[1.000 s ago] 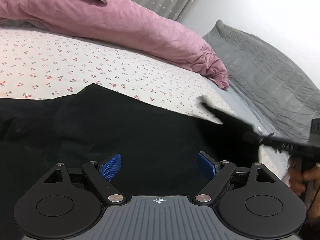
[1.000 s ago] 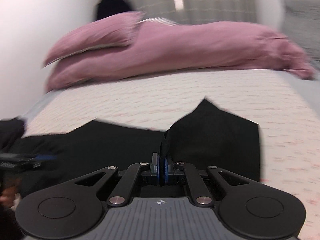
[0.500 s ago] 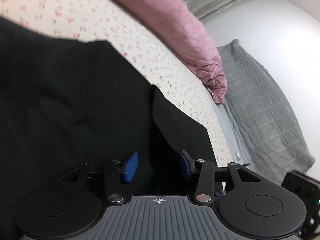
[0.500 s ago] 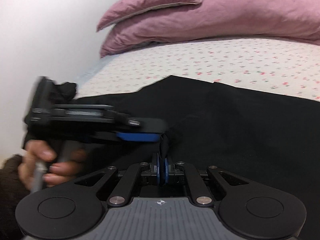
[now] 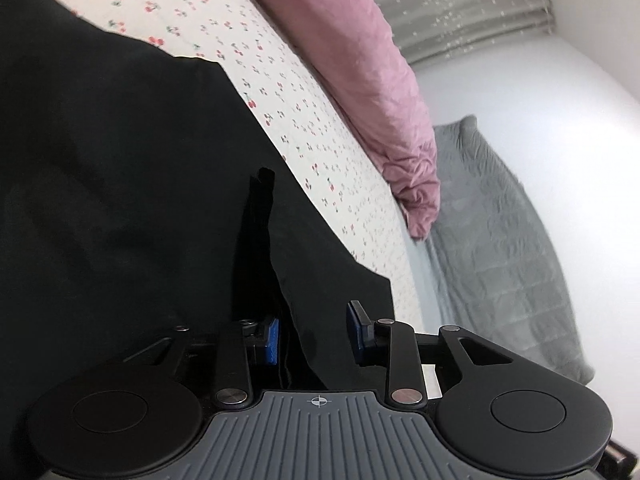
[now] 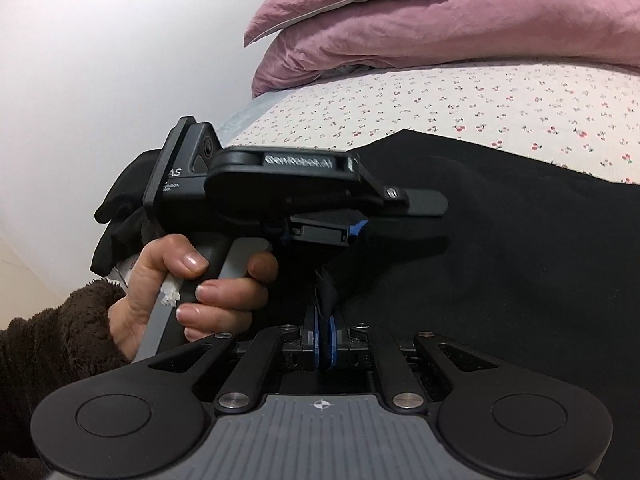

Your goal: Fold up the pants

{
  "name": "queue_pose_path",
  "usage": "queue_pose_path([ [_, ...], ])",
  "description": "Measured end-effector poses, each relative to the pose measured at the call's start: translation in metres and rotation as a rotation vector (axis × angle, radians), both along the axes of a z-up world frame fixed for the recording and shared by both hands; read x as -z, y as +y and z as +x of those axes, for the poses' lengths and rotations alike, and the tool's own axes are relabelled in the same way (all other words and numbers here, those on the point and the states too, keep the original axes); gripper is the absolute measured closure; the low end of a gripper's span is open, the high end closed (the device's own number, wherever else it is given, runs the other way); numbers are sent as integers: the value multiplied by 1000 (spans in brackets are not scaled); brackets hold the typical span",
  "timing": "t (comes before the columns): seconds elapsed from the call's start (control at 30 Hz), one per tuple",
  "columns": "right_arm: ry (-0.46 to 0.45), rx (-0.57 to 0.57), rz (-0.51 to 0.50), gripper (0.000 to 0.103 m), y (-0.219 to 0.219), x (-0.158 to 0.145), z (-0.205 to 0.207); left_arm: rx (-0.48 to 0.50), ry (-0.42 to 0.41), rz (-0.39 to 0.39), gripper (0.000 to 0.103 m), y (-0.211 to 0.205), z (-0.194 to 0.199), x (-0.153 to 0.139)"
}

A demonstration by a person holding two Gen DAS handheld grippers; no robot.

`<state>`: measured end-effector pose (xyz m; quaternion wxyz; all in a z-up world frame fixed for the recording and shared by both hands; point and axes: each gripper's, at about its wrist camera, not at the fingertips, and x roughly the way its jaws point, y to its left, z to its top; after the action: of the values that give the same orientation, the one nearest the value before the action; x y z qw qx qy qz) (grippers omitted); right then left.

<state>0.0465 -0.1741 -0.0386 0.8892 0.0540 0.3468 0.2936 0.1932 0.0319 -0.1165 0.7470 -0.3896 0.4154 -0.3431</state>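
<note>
On the cherry-print bedsheet [image 5: 328,148] the black pants [image 5: 120,184] lie spread, the right gripper [image 6: 325,338] pinched tight on a raised fold while the left gripper [image 5: 312,334] is closing around another edge beside the pink duvet [image 5: 360,60].

The right gripper [image 6: 325,338] is seen pressed shut, a pinch of black pants [image 6: 520,260] fabric clamped between its blue pads. The left gripper [image 5: 314,332] is held just in front of it, tipped on its side, its jaws closing with a fold of the same cloth standing between them; the blue pads [image 5: 273,339] are not yet pressed onto it. Its grey handle is gripped by the left hand [image 6: 192,284], fingers wrapped round, a fuzzy brown sleeve [image 6: 52,336] covering the wrist.
</note>
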Motion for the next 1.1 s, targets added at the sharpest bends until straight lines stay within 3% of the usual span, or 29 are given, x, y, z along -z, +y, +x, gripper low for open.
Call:
queue_pose_path([
  [0.1,12,-10,19,90,-1,0,1,1,-15,33,74,-4,-1,-1],
  [0.17,23,-23,42,83,-2,0,2,-2,-59,103,88,-10,-6,-5],
  [0.2,28,-30,52,81,-3,0,2,-2,-79,138,101,-16,-6,-8],
  [0.23,29,-37,58,72,-3,-2,3,-6,-90,162,103,-17,-7,-9],
  [0.27,22,-33,61,56,-5,-4,3,-12,-94,179,103,-16,-8,-10],
  [0.33,-16,-9,68,43,-12,-10,-1,-27,-113,214,103,-15,-10,-16],
  [0.47,-82,69,67,39,-29,-19,-5,-52,-179,301,103,-3,-17,-35],
  [0.77,-35,260,-72,38,-26,-1,18,-158,-182,421,103,78,-30,-62],
  [1.1,-32,271,-117,33,-13,10,30,-358,-192,569,103,184,-39,-83],
])
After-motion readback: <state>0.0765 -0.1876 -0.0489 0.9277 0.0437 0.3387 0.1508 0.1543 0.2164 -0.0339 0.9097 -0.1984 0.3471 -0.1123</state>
